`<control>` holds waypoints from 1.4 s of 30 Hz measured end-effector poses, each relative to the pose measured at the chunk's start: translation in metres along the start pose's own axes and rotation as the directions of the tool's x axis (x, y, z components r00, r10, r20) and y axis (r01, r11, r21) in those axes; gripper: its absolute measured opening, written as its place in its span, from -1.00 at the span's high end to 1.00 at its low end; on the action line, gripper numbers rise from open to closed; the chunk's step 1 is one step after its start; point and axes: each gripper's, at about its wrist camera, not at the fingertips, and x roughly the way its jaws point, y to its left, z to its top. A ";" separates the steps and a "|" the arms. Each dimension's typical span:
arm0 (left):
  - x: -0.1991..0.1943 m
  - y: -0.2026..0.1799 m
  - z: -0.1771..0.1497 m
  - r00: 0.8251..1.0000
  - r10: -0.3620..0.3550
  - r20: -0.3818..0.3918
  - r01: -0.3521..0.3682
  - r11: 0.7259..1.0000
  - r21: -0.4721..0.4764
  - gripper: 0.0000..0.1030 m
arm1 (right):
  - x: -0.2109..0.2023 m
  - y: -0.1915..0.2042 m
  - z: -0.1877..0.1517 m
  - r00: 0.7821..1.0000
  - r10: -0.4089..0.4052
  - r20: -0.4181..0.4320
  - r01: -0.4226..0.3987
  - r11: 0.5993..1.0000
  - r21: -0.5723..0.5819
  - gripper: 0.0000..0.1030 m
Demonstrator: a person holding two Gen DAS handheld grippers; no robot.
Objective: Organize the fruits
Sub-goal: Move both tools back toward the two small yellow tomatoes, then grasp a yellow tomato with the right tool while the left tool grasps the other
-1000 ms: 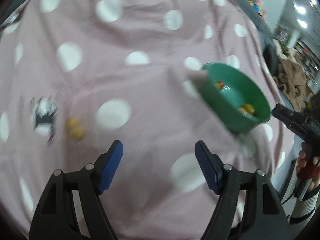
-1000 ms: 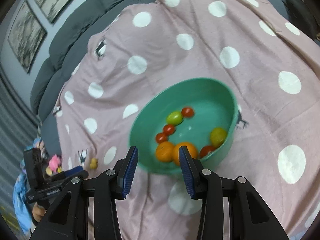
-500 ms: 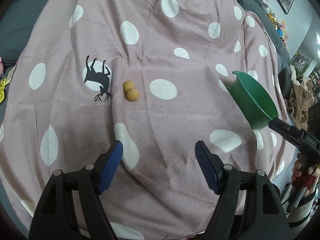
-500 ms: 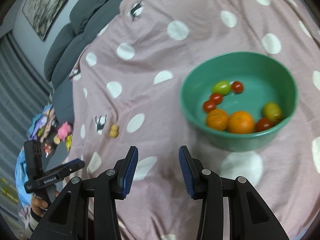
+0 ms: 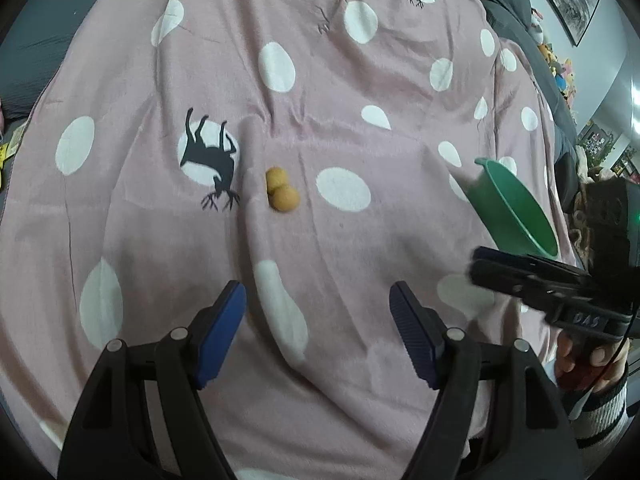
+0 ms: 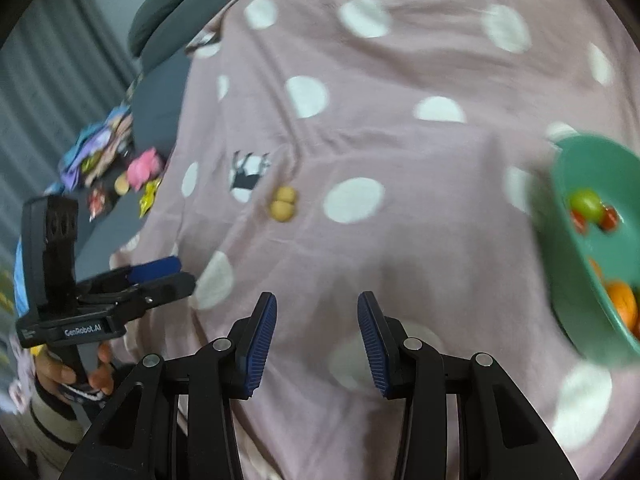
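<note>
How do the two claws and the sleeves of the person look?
Both the left claw and the right claw have black plastic bodies with silver screws and blue ribbed fingers. The left handle carries white "GenRobot.AI" lettering. A thin black cable hangs by the right handle. The sleeve is white with dark stripes.

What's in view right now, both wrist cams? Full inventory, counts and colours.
blanket: 1, pink with white dots and black deer prints, covers the surface
small round fruits: 2, yellow-tan, touching, on blanket beside a deer print
bowl: 1, green, on blanket at right
fruits in bowl: green, red and orange; blurred, count unclear
clutter: several colourful items, off blanket's left edge
left hand-held gripper: black, blue pads, open, empty
right hand-held gripper: same, narrower gap, empty
</note>
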 end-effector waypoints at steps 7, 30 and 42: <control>0.004 0.015 0.021 0.998 -0.032 0.051 0.032 0.999 -0.009 -0.39 | 0.060 0.035 0.036 0.997 0.026 -0.070 -0.035 0.990 -0.137 0.17; 0.012 0.049 0.034 0.999 -0.002 0.048 0.002 1.000 0.003 -0.30 | 0.153 0.036 0.079 0.975 -0.018 -0.223 -0.031 0.976 -0.215 0.41; 0.040 0.023 0.067 1.000 -0.005 0.024 0.003 0.994 0.107 -0.18 | 0.141 -0.005 0.091 0.985 -0.030 -0.171 0.020 0.998 -0.062 0.41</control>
